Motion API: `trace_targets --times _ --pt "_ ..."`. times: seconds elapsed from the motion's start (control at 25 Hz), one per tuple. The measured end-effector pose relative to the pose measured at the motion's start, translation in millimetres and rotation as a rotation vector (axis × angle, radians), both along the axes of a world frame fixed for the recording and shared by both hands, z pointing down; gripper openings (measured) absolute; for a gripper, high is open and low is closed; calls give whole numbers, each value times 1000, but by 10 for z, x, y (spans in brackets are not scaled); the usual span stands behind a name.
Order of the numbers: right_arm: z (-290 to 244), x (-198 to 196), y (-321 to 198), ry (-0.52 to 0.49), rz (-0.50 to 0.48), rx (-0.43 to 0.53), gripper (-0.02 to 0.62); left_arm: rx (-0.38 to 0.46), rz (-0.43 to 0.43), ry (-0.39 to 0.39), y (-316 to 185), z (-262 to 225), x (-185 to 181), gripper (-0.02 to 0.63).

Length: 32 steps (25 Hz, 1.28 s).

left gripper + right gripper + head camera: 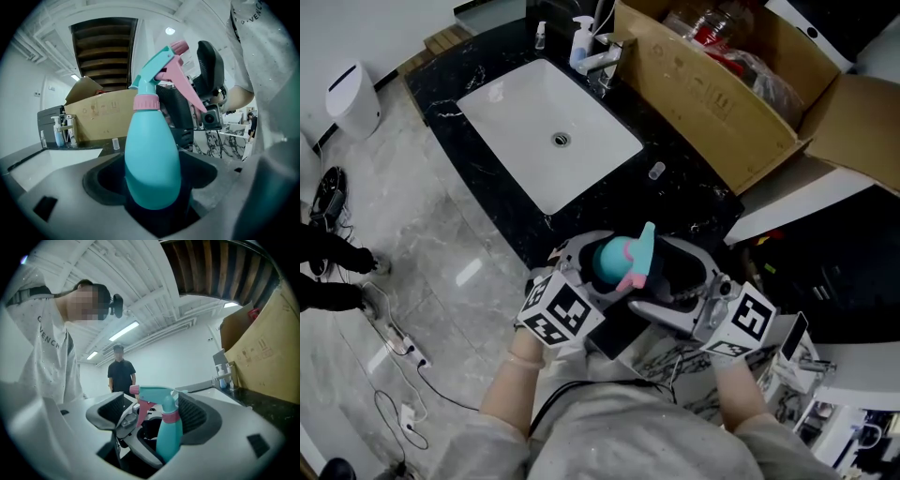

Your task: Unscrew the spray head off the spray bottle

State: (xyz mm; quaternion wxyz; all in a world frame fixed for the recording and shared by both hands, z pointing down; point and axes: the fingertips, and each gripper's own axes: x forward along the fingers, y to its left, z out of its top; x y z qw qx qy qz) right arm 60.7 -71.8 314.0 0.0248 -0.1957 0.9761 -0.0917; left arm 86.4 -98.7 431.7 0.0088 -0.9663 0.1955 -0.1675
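Standing upright in the air, the spray bottle is clamped round its body by the left gripper. The right gripper gapes wide on either side of the spray head. The counter edge lies just beyond, with the sink and cardboard box behind it. Open floor lies to the left.

The spray bottle has its base hidden between the fingers.

Operator: pale grey, finely speckled T-shirt with dark lettering across the chest, pale gloves, and a black camera at the head. The left gripper and right gripper have grey shells, jaws with black ribbed pads, and black-and-white marker cubes. A black cable trails below.
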Motion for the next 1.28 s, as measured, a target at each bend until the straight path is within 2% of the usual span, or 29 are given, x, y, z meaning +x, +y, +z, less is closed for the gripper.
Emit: trace_targets --times 0.12,0.32,0.4,0.72,0.88,1.04,1.2,1.28 --pt "30 -20 -23 64 58 60 357 0 -5 1 -1 2 13 360" --pt "118 -23 -14 144 182 136 277 -3 -15 1 6 7 3 360" --pt "139 53 -4 157 210 133 245 -5 -15 -2 5 7 3 360" --pt "233 608 -90 182 361 67 213 -9 -19 -3 5 9 -1 360" --pt "219 729 -238 171 439 50 192 -12 -20 -6 3 8 -1 360" --pt "81 666 -65 119 408 76 171 -17 -20 -4 6 18 -1 362" --pt "54 506 101 23 327 -7 157 -16 -20 1 -6 15 1 362" --pt "70 383 105 -10 301 -38 186 -16 -21 3 -4 15 -1 362"
